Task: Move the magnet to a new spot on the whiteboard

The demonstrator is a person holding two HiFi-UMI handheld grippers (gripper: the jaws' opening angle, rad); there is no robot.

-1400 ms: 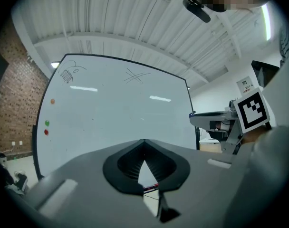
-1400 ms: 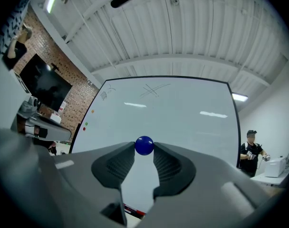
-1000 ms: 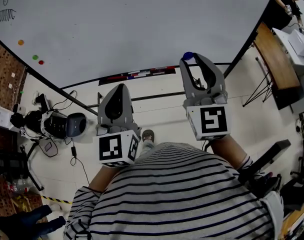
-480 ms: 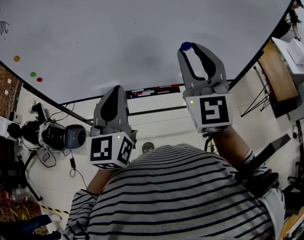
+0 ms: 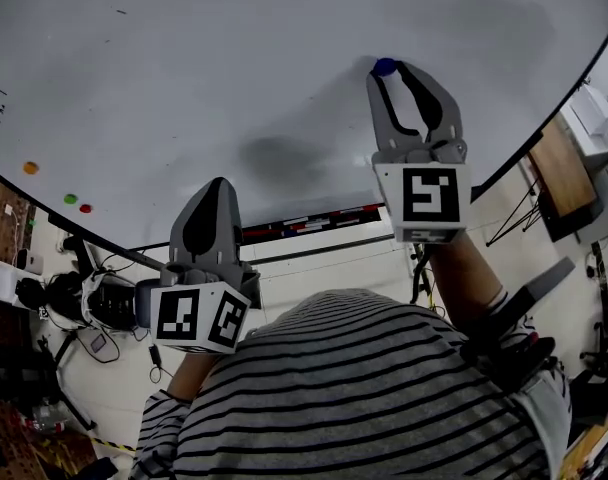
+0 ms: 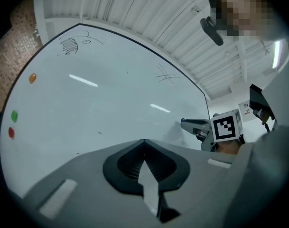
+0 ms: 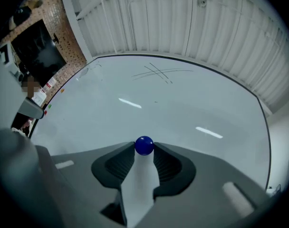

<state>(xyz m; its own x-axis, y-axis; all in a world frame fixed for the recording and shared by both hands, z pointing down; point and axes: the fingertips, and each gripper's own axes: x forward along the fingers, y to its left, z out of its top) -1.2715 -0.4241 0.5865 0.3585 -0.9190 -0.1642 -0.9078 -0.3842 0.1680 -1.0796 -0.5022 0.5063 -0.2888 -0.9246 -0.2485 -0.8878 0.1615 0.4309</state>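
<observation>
Magnet (image 7: 144, 146), glossy blue ball, pinched in ribbed right claw (image 5: 392, 70) at smooth whiteboard (image 5: 234, 68); left claw (image 6: 144, 142) pressed together.

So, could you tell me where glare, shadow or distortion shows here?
Head view: a soft grey shadow lies on the whiteboard, whose edge bows from the wide lens. Right gripper view: light streaks glare on the whiteboard; the blue magnet is sharp. Left gripper view: dark corners.
</observation>
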